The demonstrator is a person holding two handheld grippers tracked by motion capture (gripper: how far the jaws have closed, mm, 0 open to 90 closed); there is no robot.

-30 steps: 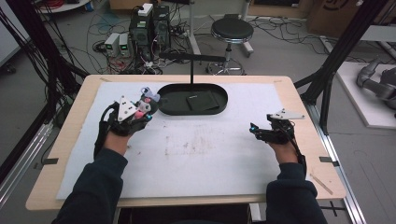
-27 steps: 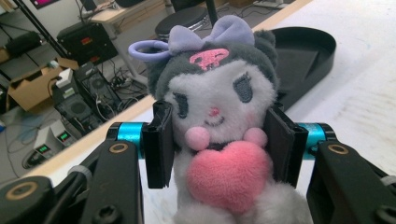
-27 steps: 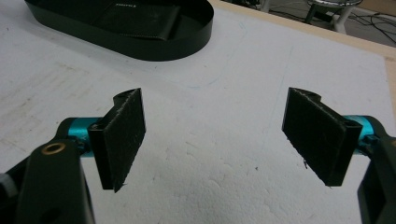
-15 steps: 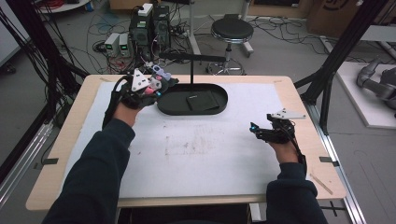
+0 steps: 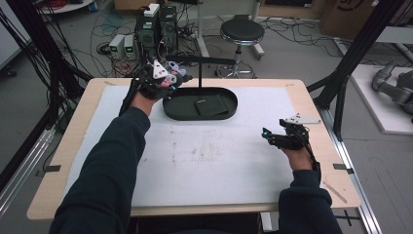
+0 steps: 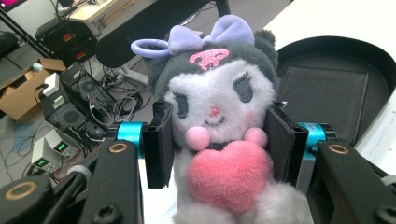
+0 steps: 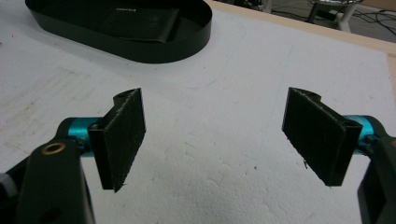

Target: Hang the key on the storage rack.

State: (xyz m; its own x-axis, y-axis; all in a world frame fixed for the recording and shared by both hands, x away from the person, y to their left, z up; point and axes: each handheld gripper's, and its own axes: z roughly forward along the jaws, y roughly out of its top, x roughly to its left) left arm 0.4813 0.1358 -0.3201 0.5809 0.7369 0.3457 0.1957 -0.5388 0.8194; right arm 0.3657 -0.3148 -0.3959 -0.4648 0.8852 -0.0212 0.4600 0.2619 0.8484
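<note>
Setting: wooden table (image 5: 68, 141) under a scuffed white mat (image 5: 204, 156), cables, power boxes and a round stool (image 5: 242, 32) on the floor behind.
Plush toy: the soft doll (image 6: 219, 121) sits clamped between the left gripper's (image 5: 168, 80) black jaws, held in the air just past the far left end of the black tray (image 5: 175, 113).
Change: a second ago the left gripper and toy were lower, over the mat to the tray's left; half a second ago they were already near the tray's far left rim, and now they are lifted a little further toward the horizontal black bar (image 5: 204, 59) behind the tray.
Meaning: judged from this, the toy is being carried up to the bar or over the tray, and the release has not yet begun.
Toy materials: grey and white fleece, a pink stuffed heart (image 6: 229, 175), a lilac bow and a lilac loop (image 6: 149, 46) on top, stitched eyes.
Tray: oval, matte black, low wall, with a flat dark folded square (image 5: 210, 105) lying inside.
Right gripper: the right gripper (image 5: 272, 138) rests low over the mat near the table's right edge, its rough-faced jaws spread wide with nothing between them.
</note>
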